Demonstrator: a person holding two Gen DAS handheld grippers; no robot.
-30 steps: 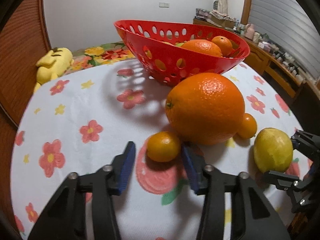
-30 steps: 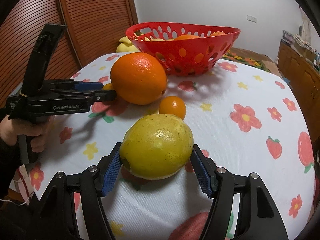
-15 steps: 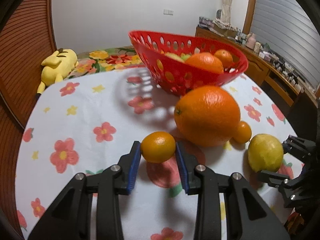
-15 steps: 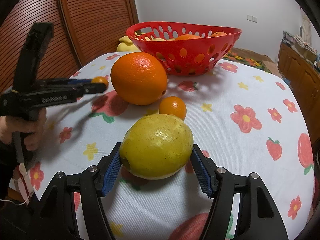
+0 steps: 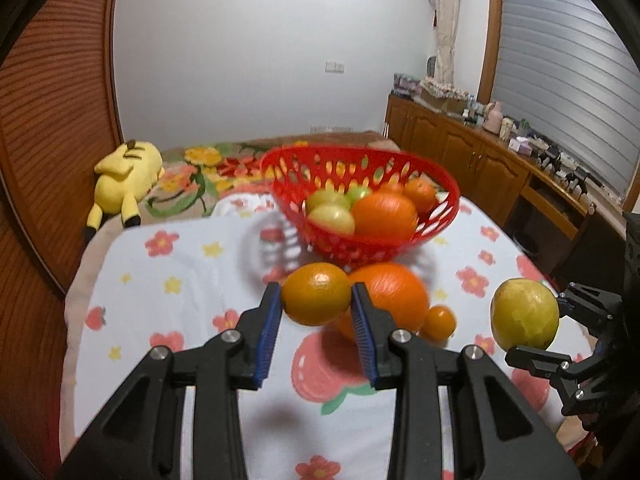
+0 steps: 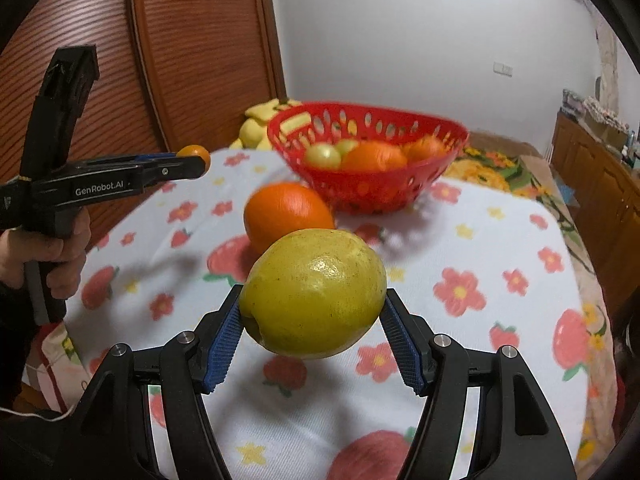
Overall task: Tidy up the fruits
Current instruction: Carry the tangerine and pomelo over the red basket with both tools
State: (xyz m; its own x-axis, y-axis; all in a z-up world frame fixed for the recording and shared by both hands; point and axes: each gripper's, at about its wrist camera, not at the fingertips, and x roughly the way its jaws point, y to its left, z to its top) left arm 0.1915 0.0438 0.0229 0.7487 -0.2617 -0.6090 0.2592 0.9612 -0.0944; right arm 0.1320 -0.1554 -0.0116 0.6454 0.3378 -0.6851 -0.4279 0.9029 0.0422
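Observation:
My left gripper [image 5: 316, 304] is shut on a small tangerine [image 5: 316, 294], held clear above the flowered tablecloth [image 5: 180, 280]; the same tangerine [image 6: 195, 155] shows at the tip of that gripper [image 6: 192, 162] in the right wrist view. My right gripper [image 6: 312, 320] is shut on a big yellow lemon [image 6: 314, 292], also lifted off the cloth; that lemon [image 5: 524, 314] appears at the right of the left wrist view. A large orange [image 5: 394, 298] and a tiny tangerine [image 5: 439, 323] lie on the cloth. Behind them stands a red perforated basket [image 5: 444, 216] with several fruits inside.
A yellow plush toy [image 5: 124, 176] lies beyond the table's far left edge. Wooden slatted doors [image 6: 180, 60] stand to the left, a wooden sideboard [image 5: 500, 164] with clutter to the right. A hand [image 6: 52, 256] grips the left tool's handle.
The left jaws closed on the small tangerine and lifted it off the cloth. The right gripper raised the lemon from the table. The basket now appears lower and farther in both views.

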